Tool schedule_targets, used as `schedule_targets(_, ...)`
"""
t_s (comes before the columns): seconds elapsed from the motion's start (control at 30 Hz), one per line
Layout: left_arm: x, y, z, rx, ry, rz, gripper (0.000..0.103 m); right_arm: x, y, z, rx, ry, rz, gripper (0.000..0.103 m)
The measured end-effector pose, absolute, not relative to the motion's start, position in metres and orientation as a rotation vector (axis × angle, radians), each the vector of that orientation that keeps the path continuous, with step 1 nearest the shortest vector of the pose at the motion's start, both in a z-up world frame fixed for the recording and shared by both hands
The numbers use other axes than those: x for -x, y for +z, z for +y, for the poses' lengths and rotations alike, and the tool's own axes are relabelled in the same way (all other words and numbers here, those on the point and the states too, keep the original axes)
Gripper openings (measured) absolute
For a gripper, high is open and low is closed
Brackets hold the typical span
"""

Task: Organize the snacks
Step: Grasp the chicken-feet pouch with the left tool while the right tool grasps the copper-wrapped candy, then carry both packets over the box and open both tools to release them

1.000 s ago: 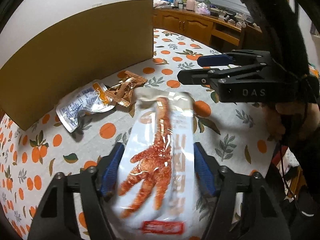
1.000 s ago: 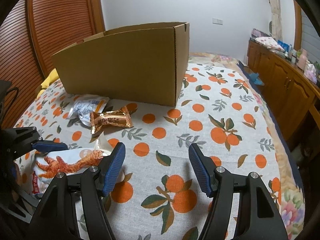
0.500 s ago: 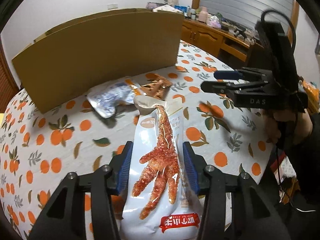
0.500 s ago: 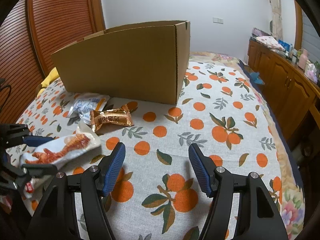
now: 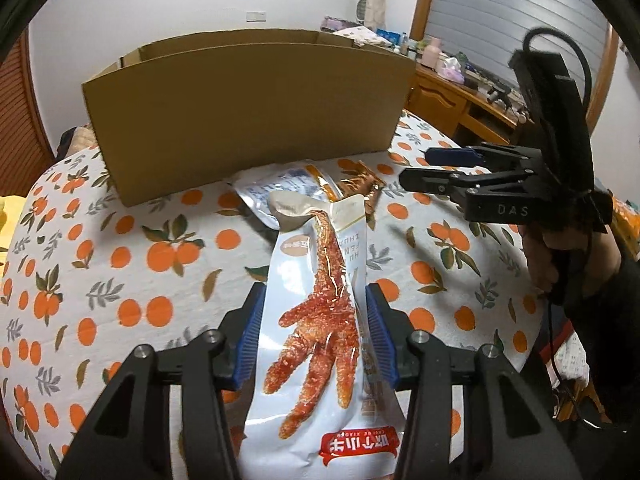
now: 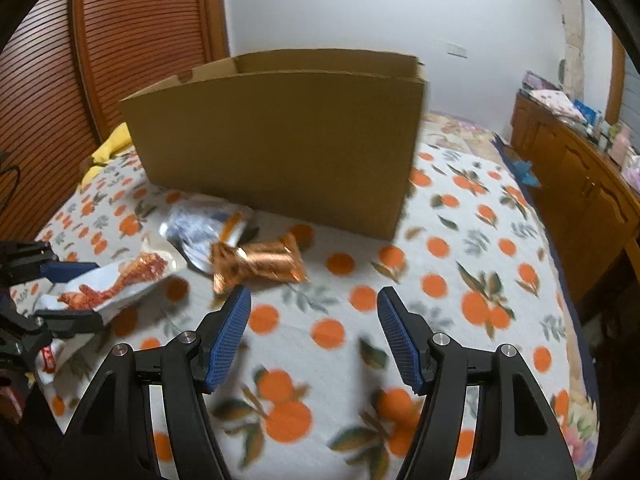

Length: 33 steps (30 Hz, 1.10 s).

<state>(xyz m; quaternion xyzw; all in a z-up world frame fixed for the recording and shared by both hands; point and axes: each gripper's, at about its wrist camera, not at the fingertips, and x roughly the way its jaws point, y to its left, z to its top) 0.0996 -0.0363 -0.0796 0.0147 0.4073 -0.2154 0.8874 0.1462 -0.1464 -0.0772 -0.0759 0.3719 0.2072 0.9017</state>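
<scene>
We have the chicken-foot snack pack [image 5: 316, 320] clamped between the blue pads of our left hand-held gripper [image 5: 314, 336], lifted above the orange-print bed cover [image 5: 120, 264] in front of the cardboard box [image 5: 248, 108]. Our right hand-held gripper [image 6: 314, 334] hangs with jaws apart and nothing between them, near the copper wrapper [image 6: 260, 262] and the silvery pouch [image 6: 196, 228], both just before the box. We judge this the carry step: next we need to raise the pack over the box's front wall, whose inside seems hidden.

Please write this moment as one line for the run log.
left gripper: shut on chicken-foot packet | right gripper: open, empty | box: behind | two packets on cloth: silver packet, copper packet
</scene>
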Motion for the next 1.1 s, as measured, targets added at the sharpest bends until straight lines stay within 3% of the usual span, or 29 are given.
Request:
schedule_targets(0.63,-0.102,-0.085,-0.016,0.007,-0.409,0.852,0.048,-0.187,-0.102,-0.103,0.226,0.532,0.892,0.067)
schedule_targets(0.9,-0.1,-0.079,-0.013,0.012,-0.407,0.832,0.048,-0.178,-0.098,-0.107,0.222,0.521,0.867,0.038)
schedule_targets(1.1,-0.099,-0.079,-0.012,0.017,-0.401,0.822,0.048,-0.167,-0.098,-0.107,0.233,0.511,0.846,0.033)
